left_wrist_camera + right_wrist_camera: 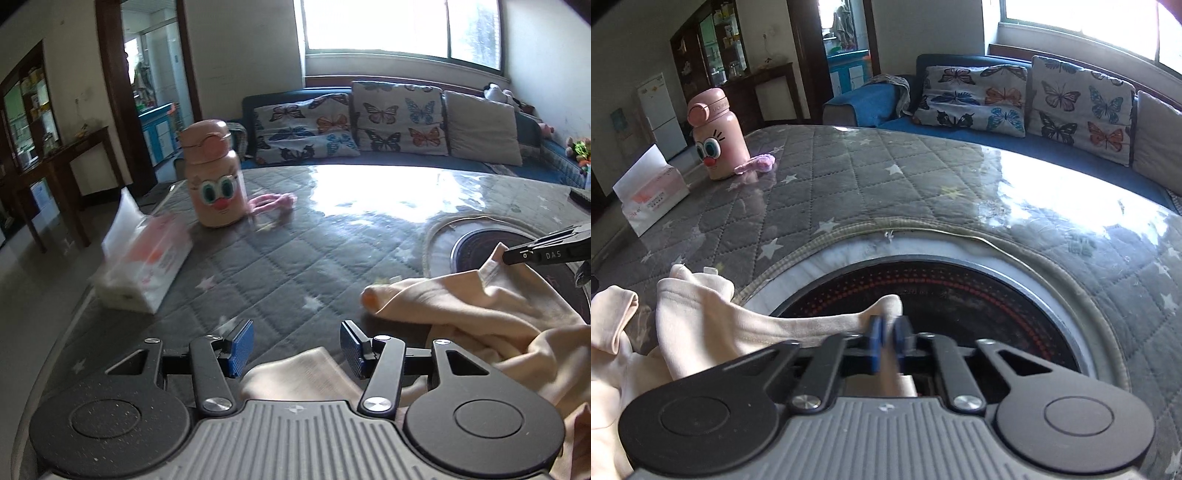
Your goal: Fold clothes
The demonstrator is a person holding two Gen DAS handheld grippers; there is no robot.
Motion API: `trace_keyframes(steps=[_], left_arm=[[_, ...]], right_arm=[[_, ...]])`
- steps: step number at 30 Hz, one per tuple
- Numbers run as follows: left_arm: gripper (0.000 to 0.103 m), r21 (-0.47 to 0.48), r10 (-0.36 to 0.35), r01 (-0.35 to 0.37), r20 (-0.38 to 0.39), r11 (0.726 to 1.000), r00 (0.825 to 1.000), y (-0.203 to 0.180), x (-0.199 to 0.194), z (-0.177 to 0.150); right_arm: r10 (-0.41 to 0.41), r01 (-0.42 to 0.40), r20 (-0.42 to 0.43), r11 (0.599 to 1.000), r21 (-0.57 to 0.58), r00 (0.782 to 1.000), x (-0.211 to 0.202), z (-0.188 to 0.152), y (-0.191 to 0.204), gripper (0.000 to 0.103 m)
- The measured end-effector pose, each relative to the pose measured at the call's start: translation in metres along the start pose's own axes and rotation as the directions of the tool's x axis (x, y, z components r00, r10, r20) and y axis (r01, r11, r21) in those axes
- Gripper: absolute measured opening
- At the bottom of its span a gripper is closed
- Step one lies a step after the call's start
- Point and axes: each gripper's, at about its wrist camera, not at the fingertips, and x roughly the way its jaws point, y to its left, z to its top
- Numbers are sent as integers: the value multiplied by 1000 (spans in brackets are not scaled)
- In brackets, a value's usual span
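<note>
Garment, cream, lies crumpled on the surface; my right gripper has its jaws pinching an edge to straighten it, my left gripper has them spread, empty.

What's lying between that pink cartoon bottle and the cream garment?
Only bare quilted table cover separates the pink bottle from the cream garment; the left wrist view shows that stretch best.
</note>
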Motion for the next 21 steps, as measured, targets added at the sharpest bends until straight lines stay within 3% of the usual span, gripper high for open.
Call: trace_keyframes(steps=[5,8,13,17,21], left_arm=[[55,46,-39,39,7,998,999,-21,18,15],[55,80,-62,61,7,995,998,-35,29,23],[55,137,-98,97,1,986,995,-57,48,36],[55,171,-114,115,-16,978,993,-75,71,48],[55,187,-128,128,-15,974,992,-88,96,60]], right_arm=[[-69,68,65,998,14,995,-21,4,-13,3],[-153,149,103,988,45,983,-38,5,-32,3],[-276,265,87,957,120,957,-53,-2,-69,3],[-287,283,10,948,143,958,-45,-13,-87,4],[-259,256,-6,950,177,966,-40,-19,-98,9]])
